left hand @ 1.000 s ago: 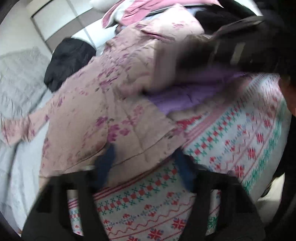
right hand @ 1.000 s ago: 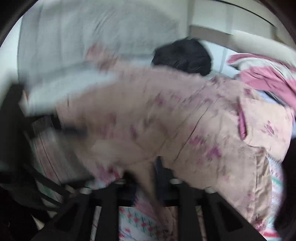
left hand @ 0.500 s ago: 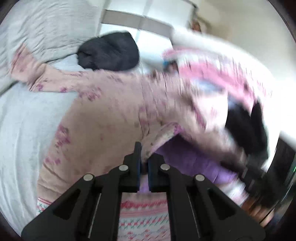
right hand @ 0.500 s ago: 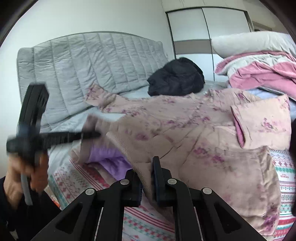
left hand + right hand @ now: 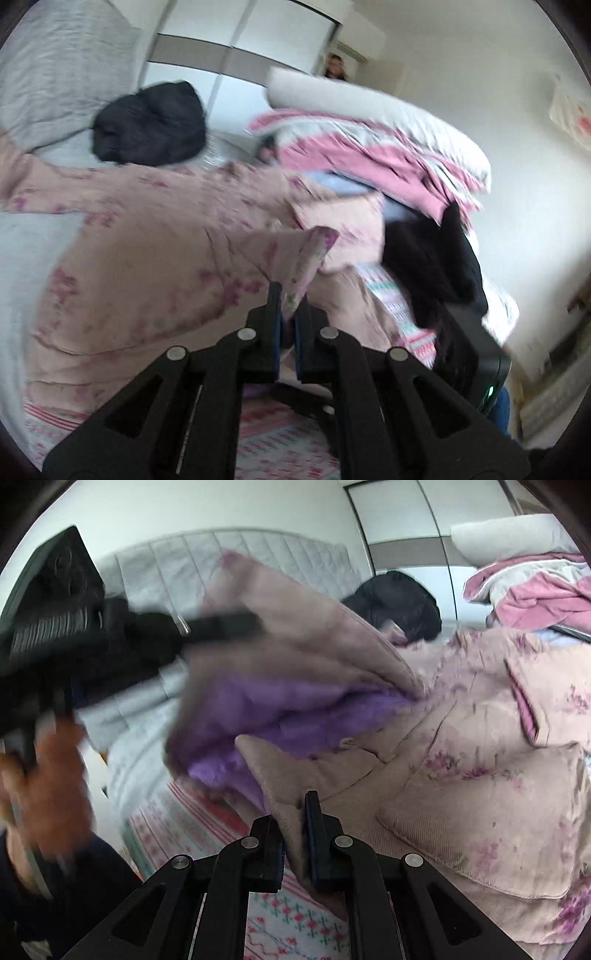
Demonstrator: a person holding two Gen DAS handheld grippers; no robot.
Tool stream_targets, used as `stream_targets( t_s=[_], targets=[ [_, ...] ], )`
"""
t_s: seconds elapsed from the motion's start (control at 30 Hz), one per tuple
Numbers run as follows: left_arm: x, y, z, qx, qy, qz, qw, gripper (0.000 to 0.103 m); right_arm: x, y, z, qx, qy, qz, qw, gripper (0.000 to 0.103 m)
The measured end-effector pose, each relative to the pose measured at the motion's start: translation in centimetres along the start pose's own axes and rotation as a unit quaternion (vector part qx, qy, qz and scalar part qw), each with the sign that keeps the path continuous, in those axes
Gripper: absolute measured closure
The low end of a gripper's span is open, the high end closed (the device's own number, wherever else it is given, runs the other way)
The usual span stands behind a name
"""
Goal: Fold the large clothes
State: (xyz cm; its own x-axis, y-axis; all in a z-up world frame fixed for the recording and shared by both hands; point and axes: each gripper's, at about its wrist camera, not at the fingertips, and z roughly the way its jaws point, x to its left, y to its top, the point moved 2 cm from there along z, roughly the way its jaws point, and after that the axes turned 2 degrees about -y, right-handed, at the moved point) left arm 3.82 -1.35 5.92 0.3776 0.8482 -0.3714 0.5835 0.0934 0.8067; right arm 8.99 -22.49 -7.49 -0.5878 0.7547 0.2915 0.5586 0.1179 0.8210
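Note:
A large pink floral padded robe (image 5: 147,236) with a purple fleece lining (image 5: 280,716) lies spread on the bed. My left gripper (image 5: 289,299) is shut on a front edge of the robe and holds it lifted. My right gripper (image 5: 295,812) is shut on the hem edge of the robe near the bed's front. In the right wrist view the left gripper (image 5: 221,626) shows blurred at the upper left, pulling the flap up and over so the lining shows.
A patterned red-and-green blanket (image 5: 288,919) covers the bed front. A black garment (image 5: 147,122) lies by the grey padded headboard (image 5: 258,557). A pile of pink and white bedding (image 5: 369,147) and a black garment (image 5: 436,266) sit at the right.
My left gripper closed on the robe's front edge and lifted it up and across, opening the flap and baring the purple lining. My right gripper stays shut on the hem.

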Motion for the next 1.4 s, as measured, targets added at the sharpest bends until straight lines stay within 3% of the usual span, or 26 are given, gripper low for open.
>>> stream_targets(
  t_s=[0.1,0.17,0.23,0.27,0.37,0.47,0.53,0.6,0.77,0.8,0.83,0.87,0.93,1.0,1.07,1.13,1.2,1.27,1.3,1.33,1.4],
  targets=[
    [-1.3,-2.5,2.9,0.056,0.012,0.039,0.9976,0.097,-1.8,-3.1,3.2,0.111,0.002,0.017,0.994,0.089],
    [-1.2,-4.5,5.1,0.109,0.029,0.058,0.9919,0.097,-4.0,-4.7,3.3,0.125,0.029,0.077,0.989,0.089],
    [-0.5,-6.0,6.6,0.148,0.044,0.062,0.9860,0.096,-6.3,-4.7,1.5,0.120,0.078,0.151,0.978,0.084],
    [0.0,-6.4,7.1,0.161,0.043,0.056,0.9845,0.096,-6.9,-4.5,0.9,0.124,0.079,0.159,0.976,0.077],
    [-0.6,-6.4,6.6,0.150,0.046,0.084,0.9840,0.096,-9.0,-3.7,-2.3,0.108,0.031,0.154,0.982,0.057],
    [-1.2,-6.6,6.6,0.154,0.053,0.099,0.9817,0.096,-11.0,-2.6,-4.7,0.056,0.080,0.207,0.973,0.054],
    [-1.4,-7.3,6.7,0.152,0.063,0.116,0.9795,0.096,-11.0,-1.2,-4.1,0.047,0.124,0.222,0.966,0.054],
    [-1.5,-7.8,6.3,0.147,0.069,0.126,0.9786,0.096,-10.7,-0.3,-1.1,0.080,0.161,0.239,0.954,0.054],
    [-0.8,-7.9,5.4,0.138,0.066,0.126,0.9801,0.096,-12.1,0.0,7.8,0.161,0.131,0.306,0.929,0.054],
    [-0.8,-8.0,5.1,0.136,0.066,0.128,0.9801,0.096,-12.2,-0.2,8.9,0.169,0.129,0.316,0.925,0.059],
    [-0.7,-8.1,4.8,0.134,0.066,0.133,0.9799,0.097,-11.9,0.1,9.2,0.160,0.127,0.316,0.926,0.069],
    [-0.8,-8.1,4.7,0.131,0.065,0.138,0.9796,0.097,-11.5,1.1,9.2,0.154,0.131,0.311,0.929,0.096],
    [-1.1,-7.9,4.3,0.120,0.063,0.144,0.9802,0.097,-10.5,2.8,8.0,0.139,0.119,0.280,0.942,0.097],
    [-1.8,-7.2,3.4,0.095,0.045,0.148,0.9833,0.097,-8.3,5.2,4.8,0.098,0.089,0.216,0.967,0.097],
    [-3.0,-6.5,2.4,0.067,0.020,0.166,0.9837,0.096,-6.9,6.9,1.7,0.060,0.072,0.182,0.979,0.097],
    [-3.7,-6.8,2.9,0.071,0.015,0.180,0.9810,0.096,-5.8,7.3,0.3,0.041,0.030,0.155,0.987,0.097],
    [-3.8,-7.7,4.6,0.113,0.029,0.184,0.9759,0.096,-6.4,5.4,2.1,0.071,-0.026,0.150,0.986,0.097],
    [-2.4,-9.1,7.3,0.180,0.062,0.164,0.9680,0.096,-8.6,2.0,5.8,0.133,-0.052,0.176,0.974,0.097],
    [-1.6,-9.5,8.0,0.206,0.059,0.143,0.9661,0.096,-10.3,0.0,7.4,0.153,-0.031,0.219,0.963,0.098],
    [-1.3,-9.6,8.2,0.217,0.052,0.132,0.9657,0.094,-11.3,-0.6,7.5,0.143,-0.005,0.250,0.958,0.098],
    [-1.2,-9.1,7.4,0.211,0.036,0.126,0.9687,0.092,-11.8,0.0,6.9,0.135,0.030,0.271,0.953,0.095]
  ],
)
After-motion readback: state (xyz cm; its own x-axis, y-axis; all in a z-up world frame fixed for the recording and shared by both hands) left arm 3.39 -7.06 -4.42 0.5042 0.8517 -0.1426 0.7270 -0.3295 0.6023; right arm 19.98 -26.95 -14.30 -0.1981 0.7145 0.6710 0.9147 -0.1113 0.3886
